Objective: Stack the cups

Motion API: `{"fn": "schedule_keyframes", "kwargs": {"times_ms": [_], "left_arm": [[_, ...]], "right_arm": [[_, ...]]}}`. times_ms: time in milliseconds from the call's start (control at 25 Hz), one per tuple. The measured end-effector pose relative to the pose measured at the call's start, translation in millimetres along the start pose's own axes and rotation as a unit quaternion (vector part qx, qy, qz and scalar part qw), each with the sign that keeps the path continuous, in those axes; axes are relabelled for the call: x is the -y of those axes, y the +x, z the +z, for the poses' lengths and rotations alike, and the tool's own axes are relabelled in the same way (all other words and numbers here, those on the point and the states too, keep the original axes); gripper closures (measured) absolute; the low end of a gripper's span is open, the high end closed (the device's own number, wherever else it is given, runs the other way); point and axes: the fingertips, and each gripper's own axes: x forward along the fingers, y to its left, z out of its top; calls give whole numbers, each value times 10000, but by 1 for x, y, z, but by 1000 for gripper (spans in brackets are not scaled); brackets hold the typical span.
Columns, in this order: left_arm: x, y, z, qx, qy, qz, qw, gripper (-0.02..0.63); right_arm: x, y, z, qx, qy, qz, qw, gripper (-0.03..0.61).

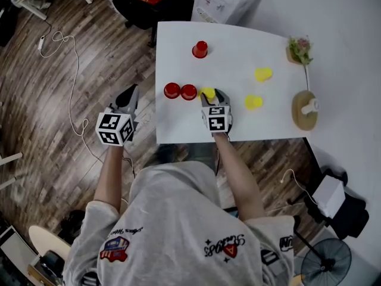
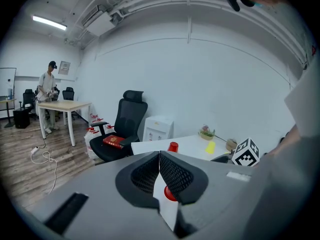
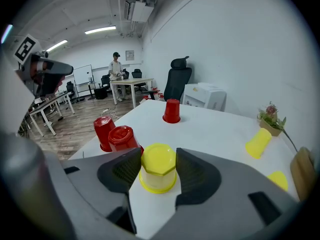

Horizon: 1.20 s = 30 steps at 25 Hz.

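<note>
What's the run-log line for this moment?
phase: grasp | right gripper: shut on upside-down yellow cup, standing on white table | left gripper: shut, empty, left of table

The head view looks steeply down from above the person onto the white table (image 1: 238, 46) in the frame's upper right. The left gripper view sits off the table's edge and faces almost level across the room. The right gripper view slants down, close over the tabletop, with a yellow cup (image 3: 158, 166) at lower centre. All three views share the lone red cup (image 1: 200, 49). The head view shows the yellow cup too.
</note>
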Motion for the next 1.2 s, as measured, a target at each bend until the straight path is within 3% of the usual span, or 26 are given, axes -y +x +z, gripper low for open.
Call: {"fn": "schedule_keyframes", "kwargs": {"times_ms": [360,520,720,960,1200], "left_arm": [[0,4,2,-51,90,-71,9999,607],[-3,8,2,-39,51,-58,10000,607],[-3,16,8,24,10,-40,10000,607],[0,23,12,55,-7,-55,10000,607],[-14,35,15,34,-113,133,9998,607]], "right_arm": [[-3,0,6,48,-7,84,10000,353],[-3,-5,10,183,92,196,9996,316],[22,-10,41,652,65,69,9978,322],[59,-6,78,870,119,-143,9960,328],[69,20,114,944,3,25,9955,333]]}}
